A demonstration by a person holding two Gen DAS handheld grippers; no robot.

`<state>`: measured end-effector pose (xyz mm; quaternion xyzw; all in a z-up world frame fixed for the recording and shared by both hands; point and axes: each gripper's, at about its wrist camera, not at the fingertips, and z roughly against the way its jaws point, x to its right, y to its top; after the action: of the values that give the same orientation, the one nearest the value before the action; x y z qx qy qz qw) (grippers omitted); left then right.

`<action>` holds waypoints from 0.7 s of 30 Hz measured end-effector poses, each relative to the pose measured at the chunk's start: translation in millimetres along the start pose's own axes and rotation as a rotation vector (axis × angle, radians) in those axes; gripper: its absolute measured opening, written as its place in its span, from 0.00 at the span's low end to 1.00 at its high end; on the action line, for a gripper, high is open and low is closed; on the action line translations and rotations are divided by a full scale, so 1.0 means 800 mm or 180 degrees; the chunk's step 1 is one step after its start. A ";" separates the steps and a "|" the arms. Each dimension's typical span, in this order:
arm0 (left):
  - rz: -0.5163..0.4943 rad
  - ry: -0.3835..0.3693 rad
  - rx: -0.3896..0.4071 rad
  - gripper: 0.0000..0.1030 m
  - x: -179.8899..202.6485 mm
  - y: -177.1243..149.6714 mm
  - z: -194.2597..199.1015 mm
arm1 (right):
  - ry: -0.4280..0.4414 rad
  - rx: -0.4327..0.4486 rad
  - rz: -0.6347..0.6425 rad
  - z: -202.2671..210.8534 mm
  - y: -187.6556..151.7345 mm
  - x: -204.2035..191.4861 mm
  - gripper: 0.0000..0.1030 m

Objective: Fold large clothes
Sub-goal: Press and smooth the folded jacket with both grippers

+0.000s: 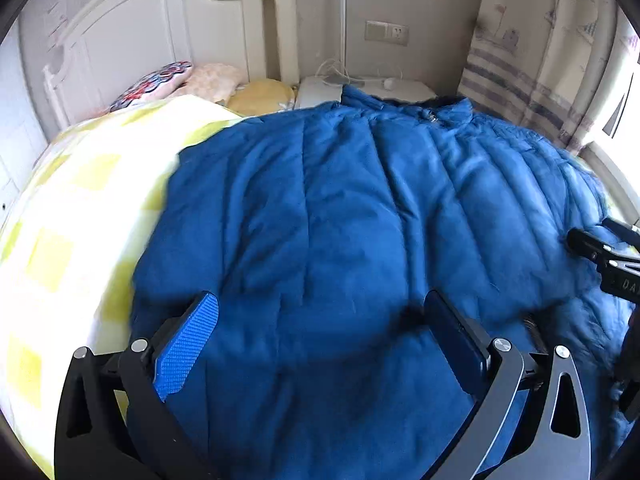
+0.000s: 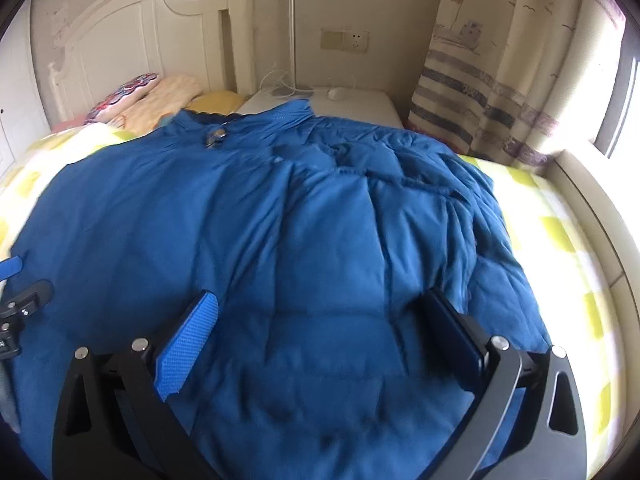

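Blue puffer jacket [image 1: 340, 208] lies spread flat on the bed, over the yellow-and-white checked sheet [image 1: 72, 216]. Collar [image 1: 432, 114] points toward the headboard end, zip pull [image 2: 216, 136] visible at the neck. Both your grippers hover over the hem end.

Your left gripper [image 1: 320, 344]: jaws spread wide, nothing pinched. Blue textured pad [image 1: 186, 344] on one finger, dark pad [image 1: 456, 344] on the other; only jacket fabric shows in the gap below. Can't tell whether the tips touch the cloth.

Your right gripper [image 2: 320, 340]: jaws also spread wide, nothing between the pads, over the jacket's right half. From the left wrist view its black frame shows at the far right edge [image 1: 608, 256], beside the jacket.

Jacket's right side is bunched: a puckered seam ridge [image 2: 384, 176] and folds run toward the right edge, where the sheet shows again [image 2: 560, 240]. Left half is smoother, quilting lines running lengthwise.

Behind the collar: white headboard [image 2: 132, 36], patterned pillow [image 2: 124, 92], yellow pillow [image 1: 264, 94], white bedside table [image 2: 360, 104] with a lamp pole [image 2: 294, 28], wall socket [image 2: 346, 40], striped curtain [image 2: 480, 80] on the right.
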<state>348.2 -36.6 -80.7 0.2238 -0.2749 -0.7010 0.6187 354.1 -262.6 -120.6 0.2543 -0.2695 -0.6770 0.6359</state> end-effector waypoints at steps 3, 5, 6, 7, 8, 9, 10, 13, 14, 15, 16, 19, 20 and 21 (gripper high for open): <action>-0.0053 -0.0112 0.0244 0.96 0.006 -0.029 0.046 | 0.0239 0.0258 0.0016 0.058 -0.032 -0.010 0.97; -0.0272 0.0066 0.0134 0.96 0.017 -0.044 0.039 | 0.0195 0.0056 0.0281 0.061 -0.061 -0.030 0.97; -0.0386 0.0179 -0.0103 0.96 0.021 -0.053 0.018 | 0.0102 -0.0096 0.0391 0.052 -0.071 -0.036 0.97; -0.0316 0.0127 -0.0378 0.96 0.019 -0.054 -0.001 | 0.0017 -0.0300 0.0495 0.036 -0.082 -0.043 0.97; -0.0239 0.0080 -0.0378 0.96 0.014 -0.050 0.000 | 0.0018 -0.0280 0.0466 0.038 -0.082 -0.042 0.97; -0.0223 0.0085 -0.0403 0.96 0.012 -0.048 -0.001 | 0.0017 -0.0307 0.0446 0.039 -0.080 -0.040 0.98; -0.0205 0.0083 -0.0427 0.96 0.009 -0.048 -0.001 | 0.0013 -0.0356 0.0417 0.039 -0.078 -0.038 0.97; -0.0149 0.0241 -0.0271 0.96 -0.006 -0.058 0.024 | -0.0106 -0.0200 0.0306 0.067 -0.077 -0.018 0.97; -0.0106 0.0248 -0.0205 0.96 -0.015 -0.063 0.032 | -0.0180 -0.0132 0.0206 0.075 -0.079 -0.002 0.97; -0.0022 0.0292 -0.0222 0.96 -0.029 -0.071 0.033 | -0.0254 -0.0121 0.0092 0.079 -0.082 0.013 0.98; 0.0033 0.0294 -0.0278 0.96 -0.039 -0.074 0.030 | -0.0327 -0.0178 -0.0028 0.075 -0.087 0.033 0.98; 0.0098 0.0124 -0.0338 0.96 -0.056 -0.079 0.025 | -0.0072 -0.0433 -0.0419 0.053 -0.099 0.080 0.98; 0.0037 0.0157 -0.0337 0.96 -0.054 -0.079 0.024 | -0.0061 -0.0427 -0.0461 0.054 -0.099 0.082 0.98; 0.0015 0.0177 -0.0337 0.96 -0.052 -0.082 0.025 | -0.0081 -0.0443 -0.0437 0.052 -0.098 0.081 0.98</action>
<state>292.2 12.1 -110.4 0.2095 -0.2206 -0.7066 0.6388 264.7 -322.0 -144.8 0.2188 -0.2117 -0.7393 0.6006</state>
